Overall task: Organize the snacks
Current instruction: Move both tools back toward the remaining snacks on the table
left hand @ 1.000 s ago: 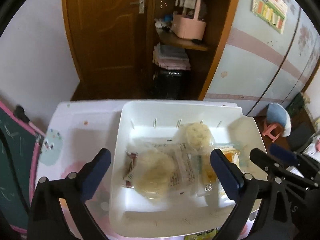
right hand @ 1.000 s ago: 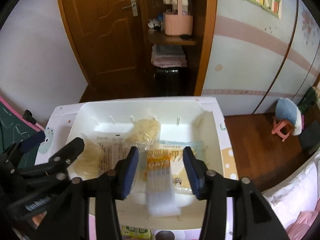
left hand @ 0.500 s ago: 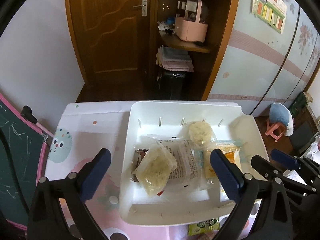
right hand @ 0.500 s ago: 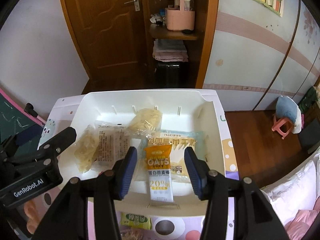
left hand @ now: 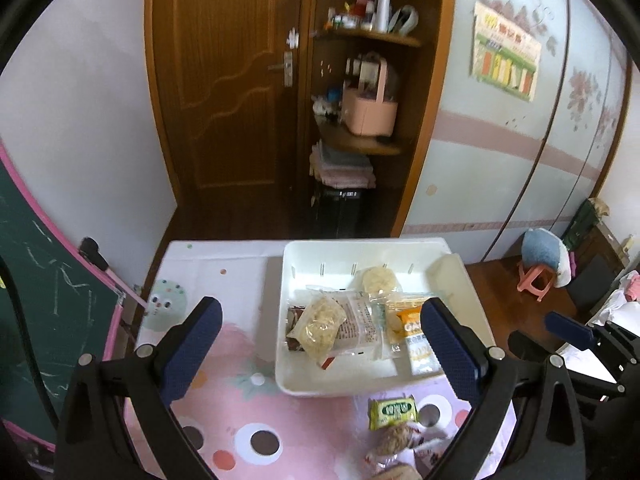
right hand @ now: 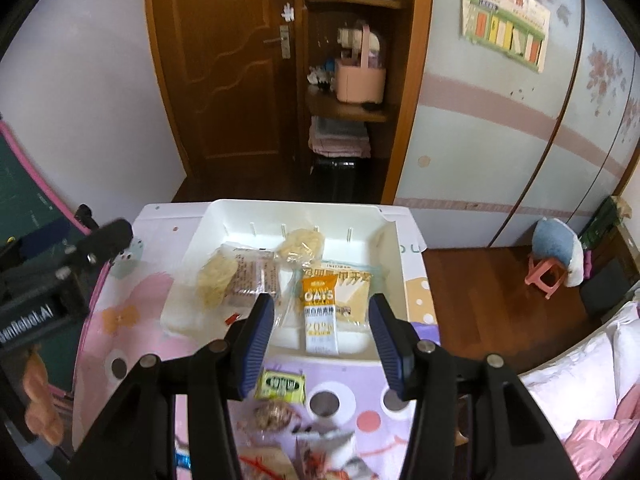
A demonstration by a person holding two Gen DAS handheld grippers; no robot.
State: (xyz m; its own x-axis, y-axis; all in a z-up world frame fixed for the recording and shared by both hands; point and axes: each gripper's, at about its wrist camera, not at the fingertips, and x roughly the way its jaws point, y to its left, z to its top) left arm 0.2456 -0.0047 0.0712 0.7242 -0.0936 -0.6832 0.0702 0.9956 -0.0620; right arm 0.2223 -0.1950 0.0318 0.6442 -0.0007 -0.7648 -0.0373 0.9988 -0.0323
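A white tray [left hand: 360,245] [right hand: 296,205] on the table holds several wrapped snacks. Among them are an orange and white oats bar [right hand: 320,314] [left hand: 416,338], a clear pack of pale crackers [left hand: 320,328] [right hand: 216,280] and a round cracker [left hand: 378,280] [right hand: 300,245]. My left gripper [left hand: 318,320] hangs open above the tray's near left, with nothing between its pads. My right gripper [right hand: 321,308] is open above the tray's near edge, over the oats bar but well clear of it. On the mat in front of the tray lies a green packet [left hand: 394,412] [right hand: 282,385].
More loose snacks [right hand: 272,416] lie at the table's near edge on the pink cartoon mat [left hand: 240,400]. A green chalkboard [left hand: 40,320] stands at the left. A pink stool [left hand: 536,280] and white pillows [right hand: 580,380] are to the right. A wooden door and shelves stand behind.
Both grippers have pulled back and up from the tray, which looks smaller now. The oats bar, blurred between the right fingers a second ago, lies still in the tray.
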